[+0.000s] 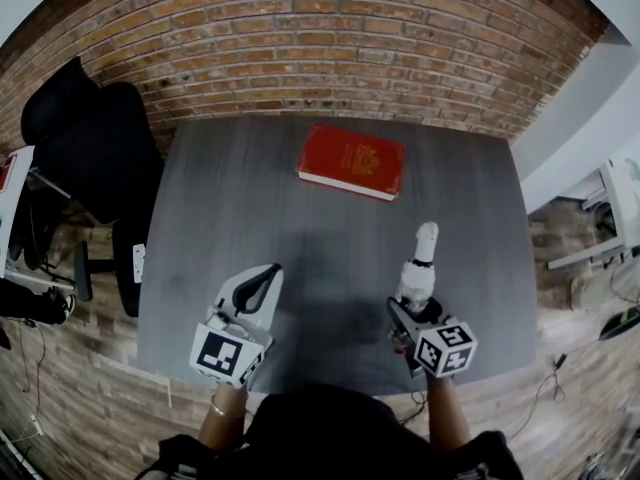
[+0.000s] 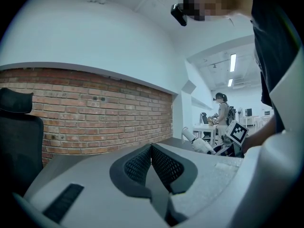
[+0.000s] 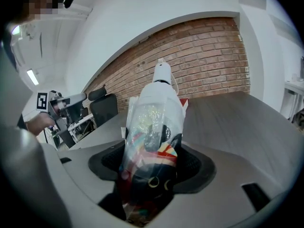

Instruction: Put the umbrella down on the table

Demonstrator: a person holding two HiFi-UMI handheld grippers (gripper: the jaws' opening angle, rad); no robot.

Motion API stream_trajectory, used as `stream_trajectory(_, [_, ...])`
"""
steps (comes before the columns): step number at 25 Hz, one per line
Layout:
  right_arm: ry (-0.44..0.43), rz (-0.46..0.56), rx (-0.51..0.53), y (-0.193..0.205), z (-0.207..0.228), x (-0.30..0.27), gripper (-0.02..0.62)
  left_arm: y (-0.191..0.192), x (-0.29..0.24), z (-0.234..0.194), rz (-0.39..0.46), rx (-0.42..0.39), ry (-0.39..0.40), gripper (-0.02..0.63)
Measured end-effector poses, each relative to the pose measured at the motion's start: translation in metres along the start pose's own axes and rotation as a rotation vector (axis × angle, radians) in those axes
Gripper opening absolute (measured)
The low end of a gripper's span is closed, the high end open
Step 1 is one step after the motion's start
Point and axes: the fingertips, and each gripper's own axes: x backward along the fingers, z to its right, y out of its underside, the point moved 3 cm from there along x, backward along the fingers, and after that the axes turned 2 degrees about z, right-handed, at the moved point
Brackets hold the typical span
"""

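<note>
Grey wood-grain table (image 1: 230, 208) in front of me, far edge vs. brick wall (image 1: 330, 48). Red book (image 1: 351, 161) lies flat on it, far side, approx. centre.

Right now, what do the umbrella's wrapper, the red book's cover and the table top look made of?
The umbrella wrapper looks like thin clear plastic film, glossy: it crinkles and glints over patterned fabric. The red book has a stiff cover, perhaps cloth or coated board, with a gold emblem. The table shows grey wood grain, likely matte laminate.
</note>
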Motion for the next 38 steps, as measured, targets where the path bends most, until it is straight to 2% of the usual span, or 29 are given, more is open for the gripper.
stream_trajectory(15, [0.029, -0.144, -0.016, 0.028, 0.012, -0.032, 0.288, 0.009, -0.004, -0.012, -0.016, 0.022, -0.009, 0.003])
stream_trajectory(38, [0.055, -0.248, -0.081, 0.051, 0.028, -0.07, 0.29, 0.017, -0.005, -0.021, -0.025, 0.046, -0.045, 0.003])
